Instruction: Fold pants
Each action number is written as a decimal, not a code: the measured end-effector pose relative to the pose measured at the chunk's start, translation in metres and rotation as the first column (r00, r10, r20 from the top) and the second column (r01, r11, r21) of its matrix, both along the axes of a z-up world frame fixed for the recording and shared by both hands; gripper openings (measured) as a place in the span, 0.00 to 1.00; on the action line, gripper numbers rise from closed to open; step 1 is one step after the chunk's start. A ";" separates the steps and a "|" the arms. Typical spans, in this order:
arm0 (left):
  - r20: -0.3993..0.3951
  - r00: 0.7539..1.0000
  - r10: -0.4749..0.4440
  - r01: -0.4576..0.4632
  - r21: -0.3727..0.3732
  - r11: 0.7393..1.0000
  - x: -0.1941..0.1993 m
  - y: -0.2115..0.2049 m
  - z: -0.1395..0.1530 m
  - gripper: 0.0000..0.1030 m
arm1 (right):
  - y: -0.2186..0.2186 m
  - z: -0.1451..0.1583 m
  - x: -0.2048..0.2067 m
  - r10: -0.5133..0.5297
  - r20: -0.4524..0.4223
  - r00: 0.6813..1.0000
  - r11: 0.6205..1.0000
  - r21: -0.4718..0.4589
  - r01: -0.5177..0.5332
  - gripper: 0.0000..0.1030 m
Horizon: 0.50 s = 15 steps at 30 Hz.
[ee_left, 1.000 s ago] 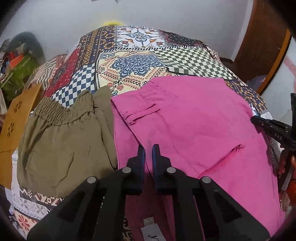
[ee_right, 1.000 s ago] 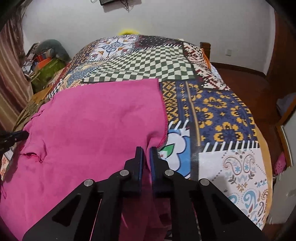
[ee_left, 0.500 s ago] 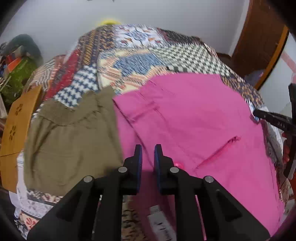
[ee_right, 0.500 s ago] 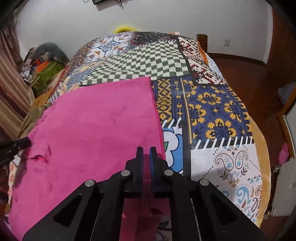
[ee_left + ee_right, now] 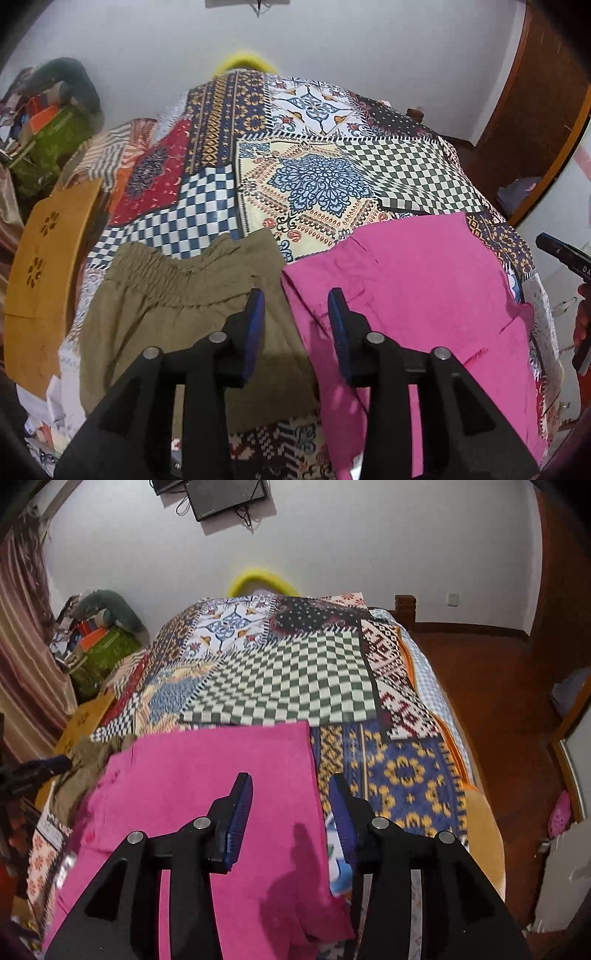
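Pink pants point(image 5: 413, 295) flat on patchwork bedspread point(image 5: 321, 177), olive pants point(image 5: 173, 314) just beside on left. Left gripper point(image 5: 295, 317) jaws wide apart, empty, above gap between garments. Right gripper point(image 5: 290, 805) also wide, empty, over pants' right edge. Judgement: next grasp should pinch both layers at edge, both sides level, for even fold.

Left gripper point(image 5: 295, 301): jaws spread wide, nothing btwn blue pads point(image 5: 255, 325), raised, aimed fwd & down. Right gripper point(image 5: 290, 786): also spread wide, nothing held, raised, same tilt. Right tip seen at edge of left view, left tip at edge of right view.
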<state>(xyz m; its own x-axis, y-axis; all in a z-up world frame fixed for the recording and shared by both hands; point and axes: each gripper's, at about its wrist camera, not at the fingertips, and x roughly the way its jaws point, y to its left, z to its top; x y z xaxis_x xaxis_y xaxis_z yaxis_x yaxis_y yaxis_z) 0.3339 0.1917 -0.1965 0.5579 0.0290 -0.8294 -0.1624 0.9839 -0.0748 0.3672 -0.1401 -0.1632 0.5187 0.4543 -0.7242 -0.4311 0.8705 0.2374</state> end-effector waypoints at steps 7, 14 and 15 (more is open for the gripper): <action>-0.047 0.999 -0.019 0.019 -0.016 1.000 0.028 0.002 -0.028 0.44 | 0.018 -0.015 0.022 0.032 -0.016 0.999 0.999 -0.026 -0.032 0.38; -0.081 0.996 -0.045 0.041 -0.049 0.998 0.046 0.005 -0.055 0.44 | 0.034 -0.046 0.047 0.059 -0.042 0.997 0.996 -0.071 -0.062 0.38; -0.087 0.995 -0.047 0.042 -0.055 0.998 0.048 0.005 -0.058 0.44 | 0.036 -0.050 0.050 0.061 -0.047 0.997 0.995 -0.073 -0.064 0.38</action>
